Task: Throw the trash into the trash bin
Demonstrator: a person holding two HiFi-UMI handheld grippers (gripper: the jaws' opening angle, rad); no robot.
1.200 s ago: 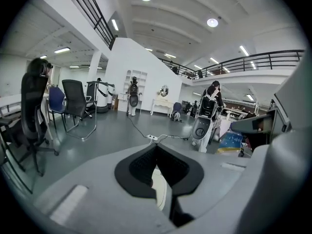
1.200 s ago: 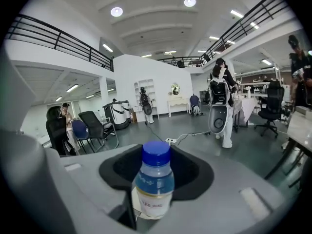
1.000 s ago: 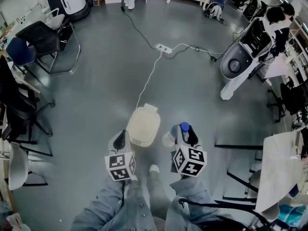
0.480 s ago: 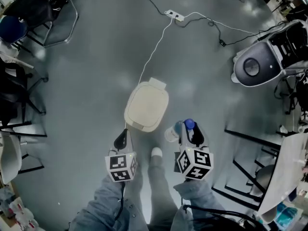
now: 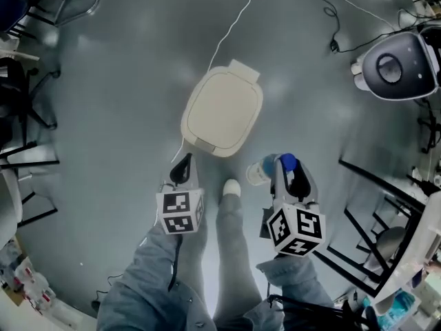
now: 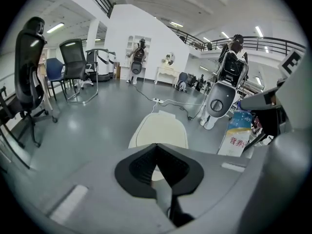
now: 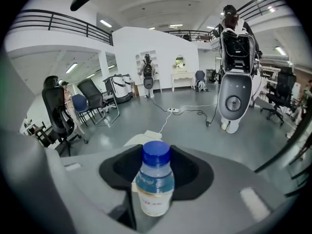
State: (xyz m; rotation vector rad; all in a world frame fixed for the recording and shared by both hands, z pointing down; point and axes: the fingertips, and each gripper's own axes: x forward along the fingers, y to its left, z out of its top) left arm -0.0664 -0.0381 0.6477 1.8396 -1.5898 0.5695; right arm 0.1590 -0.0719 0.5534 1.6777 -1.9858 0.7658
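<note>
Holding the bottle clamped around its body, cap up, the right gripper hangs just beside the bin, probably so the bottle can drop straight in. The lid is down (nothing can go in yet), which likely explains the left gripper: jaws together, empty, aimed at the bin's near edge.

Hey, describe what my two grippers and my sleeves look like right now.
The left gripper and right gripper both have light grey moulded bodies with black ribbed pads. Each carries a white cube printed with black square markers: left cube, right cube. The sleeves are grey-blue, denim-like fabric; a thin dark cable runs along the left one.
</note>
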